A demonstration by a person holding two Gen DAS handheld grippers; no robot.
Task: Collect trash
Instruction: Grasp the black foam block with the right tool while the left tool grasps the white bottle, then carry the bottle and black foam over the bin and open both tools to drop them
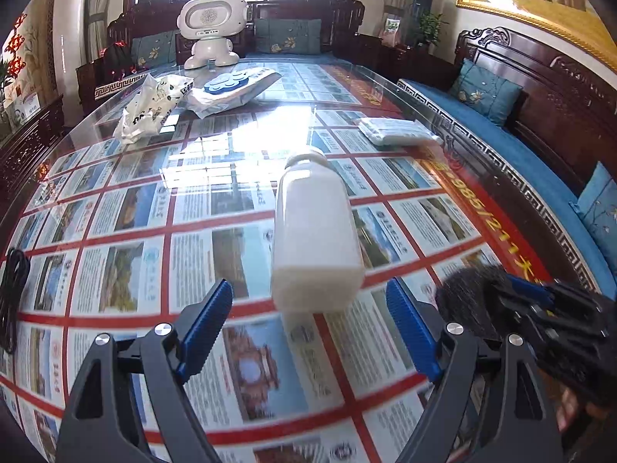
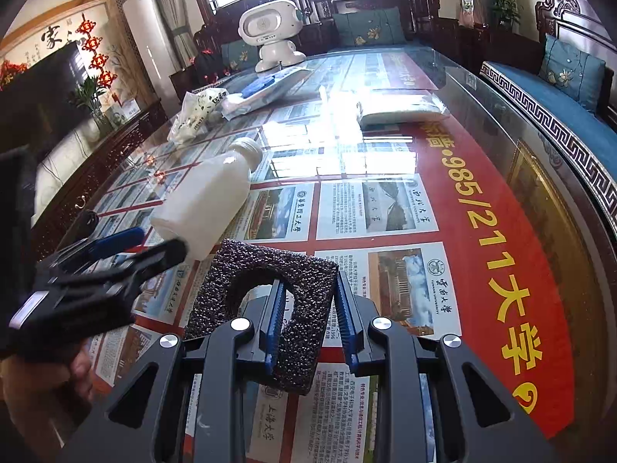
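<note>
Two readable strings | table poster (image 2: 482,200): "985/211" | "YUNNAN UNIVERSITY"

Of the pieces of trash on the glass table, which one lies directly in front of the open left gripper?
The white plastic bottle, lying on its side just ahead of the left gripper. The crumpled printed bag and the flat white packet sit much farther away.

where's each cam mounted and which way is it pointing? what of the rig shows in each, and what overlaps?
Left wrist: on the left gripper, looking down its open fingers across the glass table at a lying white bottle; the right gripper intrudes at lower right.
Right wrist: on the right gripper, pads on a black foam piece; the left gripper and a hand show at left.
Shared: bottle, white robot toy, crumpled bag.
</note>
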